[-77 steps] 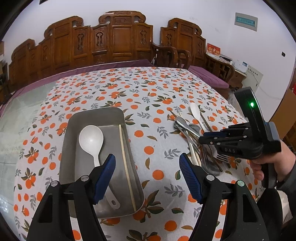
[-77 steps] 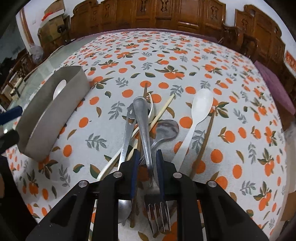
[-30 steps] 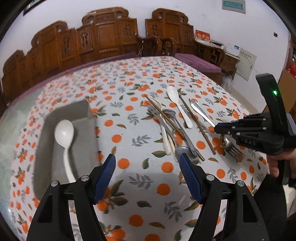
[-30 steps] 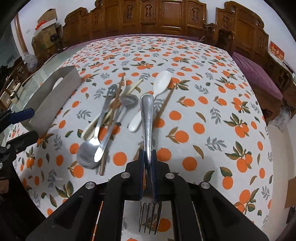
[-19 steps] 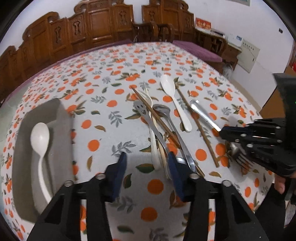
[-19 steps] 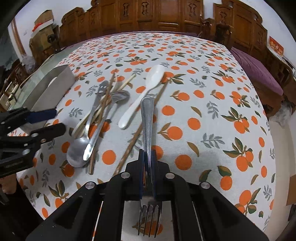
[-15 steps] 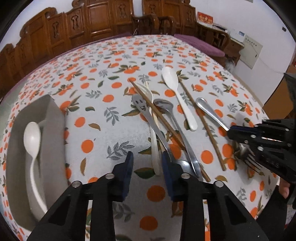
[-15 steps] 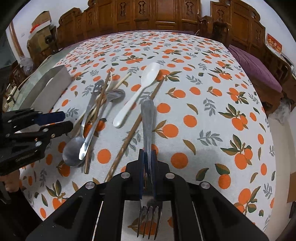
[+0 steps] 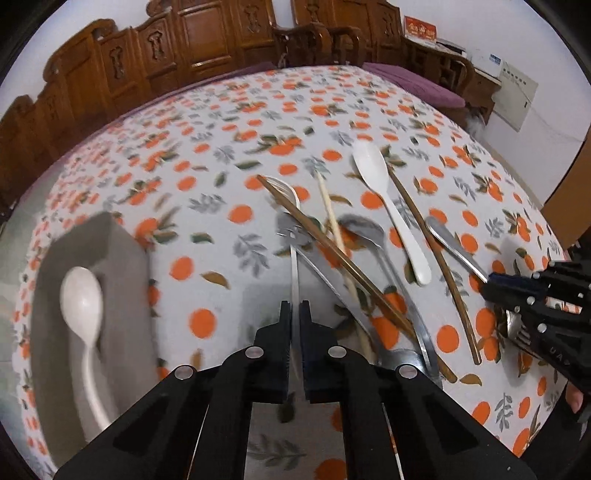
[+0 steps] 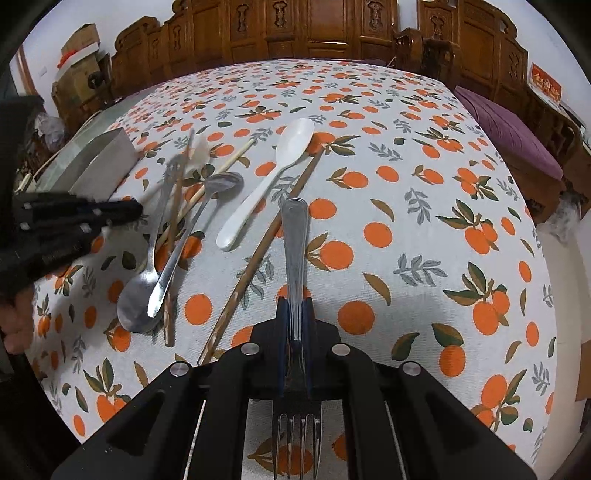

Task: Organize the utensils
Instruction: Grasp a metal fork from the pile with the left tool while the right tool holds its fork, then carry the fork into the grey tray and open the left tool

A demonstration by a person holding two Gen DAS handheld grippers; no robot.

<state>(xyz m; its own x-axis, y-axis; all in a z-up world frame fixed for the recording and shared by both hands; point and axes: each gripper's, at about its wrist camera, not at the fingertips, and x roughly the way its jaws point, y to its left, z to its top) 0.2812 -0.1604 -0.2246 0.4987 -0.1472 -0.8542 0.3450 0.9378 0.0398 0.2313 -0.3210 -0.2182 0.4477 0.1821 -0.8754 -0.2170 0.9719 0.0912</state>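
Grey tray, far left on the orange-print tablecloth: holds one white plastic spoon.
Left gripper: jaws closed on a thin white handle at the near edge of the loose pile.
Pile, centre: steel spoons, brown chopsticks, pale chopstick, white spoon.
Right gripper: clamped on a steel fork, tines toward the camera, handle pointing away.
Writing: red wall sign, unreadable.

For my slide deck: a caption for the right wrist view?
Right gripper grips a metal fork above the orange-print tablecloth.
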